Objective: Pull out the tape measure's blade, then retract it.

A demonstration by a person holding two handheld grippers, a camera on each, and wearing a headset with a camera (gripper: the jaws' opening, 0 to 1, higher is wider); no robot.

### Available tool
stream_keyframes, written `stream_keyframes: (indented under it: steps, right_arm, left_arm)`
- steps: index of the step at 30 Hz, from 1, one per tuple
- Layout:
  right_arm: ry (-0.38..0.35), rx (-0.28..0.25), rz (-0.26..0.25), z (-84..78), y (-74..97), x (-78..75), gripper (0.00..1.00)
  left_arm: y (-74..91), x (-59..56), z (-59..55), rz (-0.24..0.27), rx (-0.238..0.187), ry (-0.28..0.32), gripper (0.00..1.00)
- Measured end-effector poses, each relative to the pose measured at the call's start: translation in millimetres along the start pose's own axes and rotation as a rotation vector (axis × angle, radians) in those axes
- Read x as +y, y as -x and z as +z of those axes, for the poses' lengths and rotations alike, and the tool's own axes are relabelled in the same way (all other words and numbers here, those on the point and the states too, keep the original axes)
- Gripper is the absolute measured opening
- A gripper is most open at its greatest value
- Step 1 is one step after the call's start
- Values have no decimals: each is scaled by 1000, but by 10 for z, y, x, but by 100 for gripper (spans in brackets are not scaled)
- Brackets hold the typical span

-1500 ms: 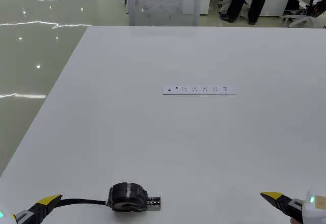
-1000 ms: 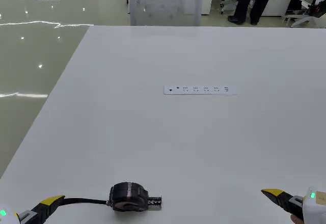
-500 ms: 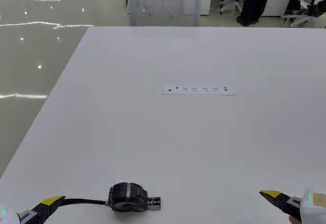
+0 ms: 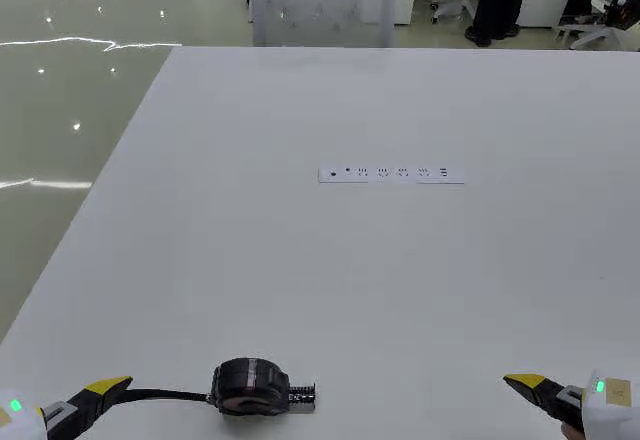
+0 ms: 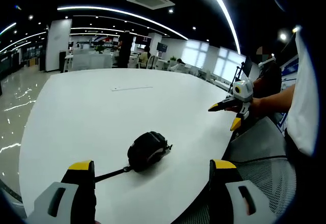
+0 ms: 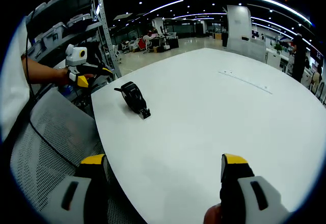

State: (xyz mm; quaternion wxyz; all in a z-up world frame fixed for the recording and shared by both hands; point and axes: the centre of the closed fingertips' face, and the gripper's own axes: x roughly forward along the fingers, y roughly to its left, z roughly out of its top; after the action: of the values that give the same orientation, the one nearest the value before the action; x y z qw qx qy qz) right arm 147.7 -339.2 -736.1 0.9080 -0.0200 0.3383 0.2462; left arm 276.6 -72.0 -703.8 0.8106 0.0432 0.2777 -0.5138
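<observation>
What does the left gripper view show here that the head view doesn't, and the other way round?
Left gripper view: both jaws of the left gripper wide apart, the person's forearm, a mesh seat, ceiling lights. Head view: green lights on both grippers, and the separate sockets of the power strip. Shared: the tape measure with its black strap, the white table, the right gripper.

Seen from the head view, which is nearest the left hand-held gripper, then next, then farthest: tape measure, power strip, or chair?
From the left hand-held gripper:
1. Tape measure, just to its right, near edge.
2. Power strip, middle of the table.
3. Chair, beyond the far edge.
</observation>
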Motion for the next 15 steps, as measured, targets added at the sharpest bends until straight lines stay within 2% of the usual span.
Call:
stream_keyframes:
  steps: [15]
  right_arm:
    - [23,14,57,18,-234,24,88]
  left_arm:
    - [-330,-37,-61,-103,78,-94,86]
